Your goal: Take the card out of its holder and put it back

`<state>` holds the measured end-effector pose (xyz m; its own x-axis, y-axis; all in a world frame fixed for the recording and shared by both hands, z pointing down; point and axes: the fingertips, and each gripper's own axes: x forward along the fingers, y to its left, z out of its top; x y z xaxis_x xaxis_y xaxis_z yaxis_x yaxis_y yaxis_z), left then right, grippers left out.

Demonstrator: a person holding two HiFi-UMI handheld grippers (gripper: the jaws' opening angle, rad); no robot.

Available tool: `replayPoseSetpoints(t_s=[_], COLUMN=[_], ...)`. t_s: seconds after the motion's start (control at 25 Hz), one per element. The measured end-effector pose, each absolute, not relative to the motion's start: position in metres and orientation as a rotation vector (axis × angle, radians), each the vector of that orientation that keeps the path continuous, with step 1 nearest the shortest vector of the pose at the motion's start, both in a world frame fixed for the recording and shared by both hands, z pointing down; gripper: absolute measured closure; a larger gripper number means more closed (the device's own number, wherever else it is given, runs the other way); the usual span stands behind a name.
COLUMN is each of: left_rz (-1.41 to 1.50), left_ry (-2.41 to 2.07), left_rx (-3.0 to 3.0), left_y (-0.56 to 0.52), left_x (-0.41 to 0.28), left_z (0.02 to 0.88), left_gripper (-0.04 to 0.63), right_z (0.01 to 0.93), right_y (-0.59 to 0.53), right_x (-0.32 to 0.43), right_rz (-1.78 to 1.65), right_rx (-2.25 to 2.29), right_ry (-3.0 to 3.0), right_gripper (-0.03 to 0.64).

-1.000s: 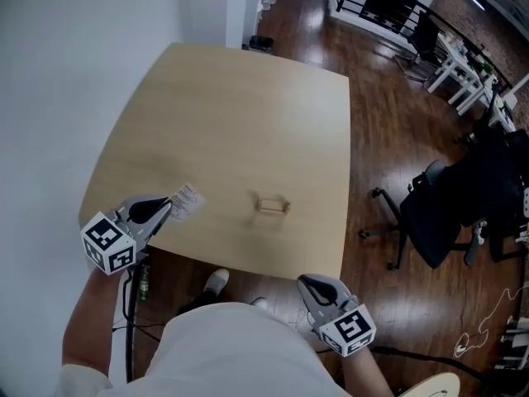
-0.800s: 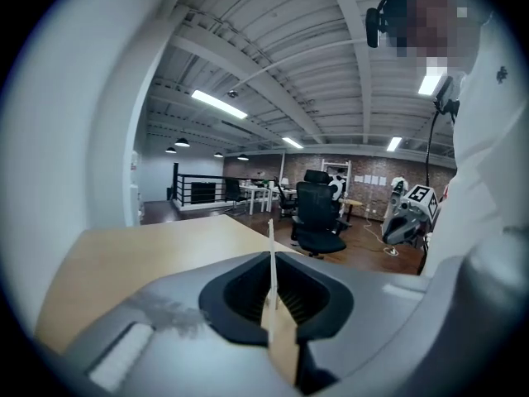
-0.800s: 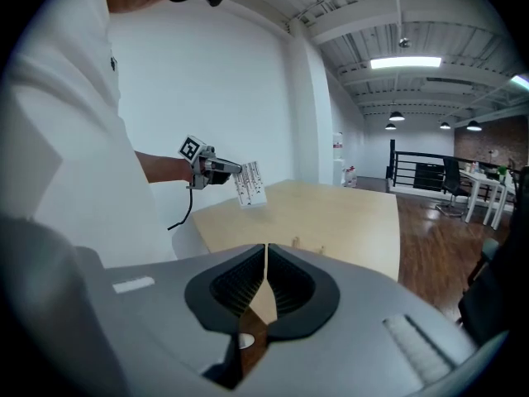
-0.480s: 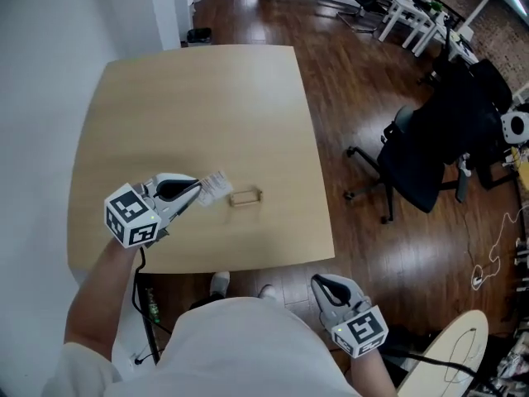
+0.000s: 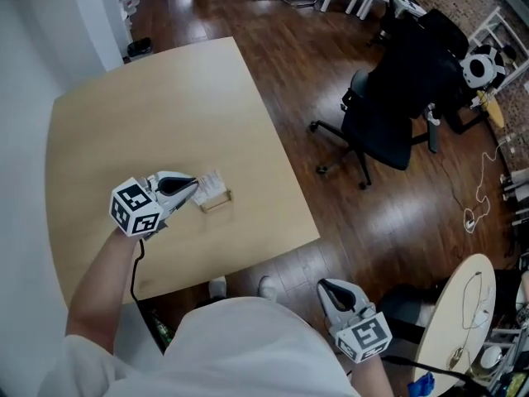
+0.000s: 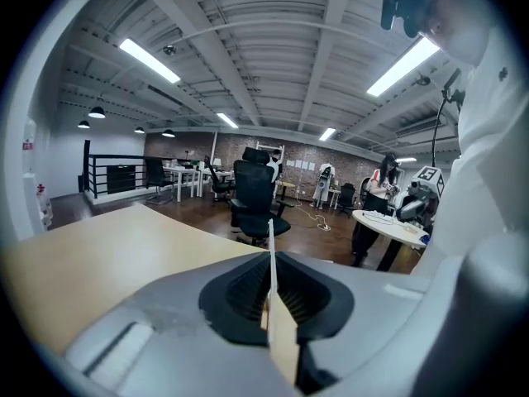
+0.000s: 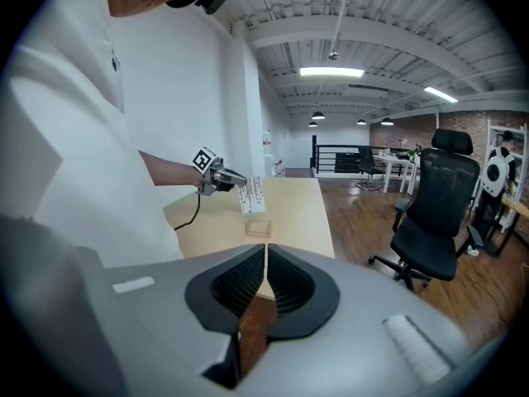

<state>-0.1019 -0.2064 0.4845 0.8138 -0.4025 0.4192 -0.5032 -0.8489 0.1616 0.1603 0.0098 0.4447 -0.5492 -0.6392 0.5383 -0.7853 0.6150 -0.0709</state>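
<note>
Holding card (image 5: pixel 212 184) over holder (image 5: pixel 218 202), left gripper (image 5: pixel 197 188) extended

Card (image 5: pixel 212 184) print too small to read; contact with holder (image 5: pixel 217 201) unclear.

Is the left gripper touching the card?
Touching. The left gripper view shows the card edge-on, pinched in the left gripper, fingers shut on it.
</note>
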Motion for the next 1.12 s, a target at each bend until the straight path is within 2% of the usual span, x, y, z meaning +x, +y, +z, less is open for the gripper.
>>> replayPoseSetpoints(t_s=[1.12], left_rz=[0.634], left_ry=[-0.542], left_rx=[2.741], left_y=[-0.224], left_x=[-0.084], left_z=[0.52], left_gripper=[0.578], right_z=[0.451], right_y=[0.012], right_x=[0.161], right_rz=[0.474], right_rx=[1.209], right_ry=[-2.315], right_gripper=[0.603])
